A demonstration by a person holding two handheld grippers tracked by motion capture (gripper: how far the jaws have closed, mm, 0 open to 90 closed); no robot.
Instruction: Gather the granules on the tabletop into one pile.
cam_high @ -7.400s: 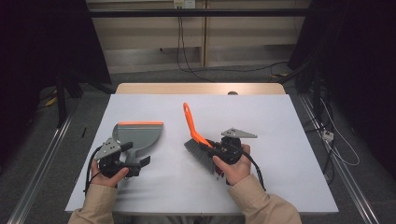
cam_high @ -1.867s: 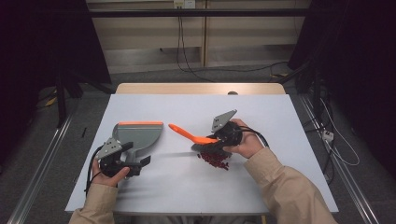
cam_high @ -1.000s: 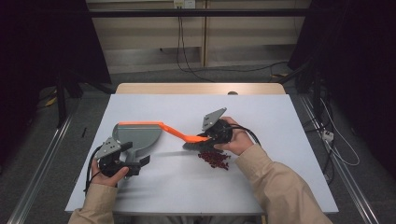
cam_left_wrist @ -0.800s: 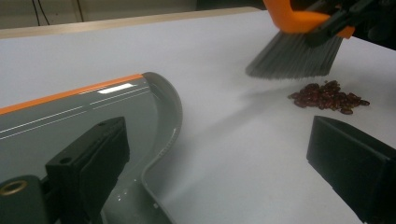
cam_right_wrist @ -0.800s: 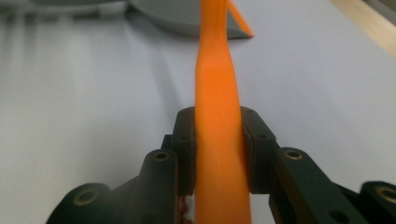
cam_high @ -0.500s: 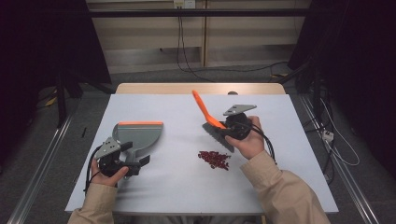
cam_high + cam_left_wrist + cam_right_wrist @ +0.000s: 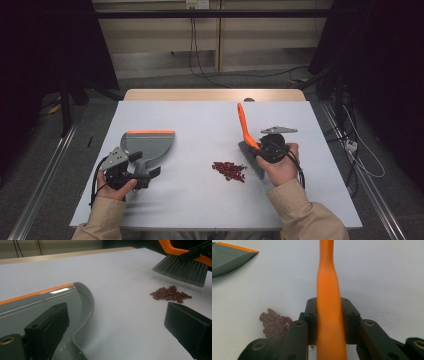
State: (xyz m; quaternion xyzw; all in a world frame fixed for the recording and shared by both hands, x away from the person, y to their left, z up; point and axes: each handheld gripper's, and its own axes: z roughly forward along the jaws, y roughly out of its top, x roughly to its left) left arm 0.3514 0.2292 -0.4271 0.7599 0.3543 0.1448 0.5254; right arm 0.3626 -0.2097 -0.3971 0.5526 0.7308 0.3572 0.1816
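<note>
A brush with an orange handle point(image 7: 243, 125) and grey bristles point(image 7: 251, 158) is held just right of a small pile of dark red beans point(image 7: 229, 170). My right gripper point(image 7: 261, 148) is shut on that handle point(image 7: 327, 290), which runs up between the pads; the beans point(image 7: 274, 323) lie to its lower left. The bristles point(image 7: 182, 270) hang just beyond the beans point(image 7: 171, 293). A grey dustpan point(image 7: 148, 145) with an orange lip lies flat at the left. My left gripper point(image 7: 115, 320) rests at its rear, jaws wide apart, one over the pan and the other on bare table.
The white tabletop point(image 7: 200, 120) has free room between the dustpan and the beans. A wooden strip point(image 7: 215, 95) borders the far edge. Cables run over the floor beyond the table and at the right.
A second ago the brush handle lay over toward the dustpan, left of the beans. It has since swung upright and moved to their right. The left hand and the dustpan stayed still.
</note>
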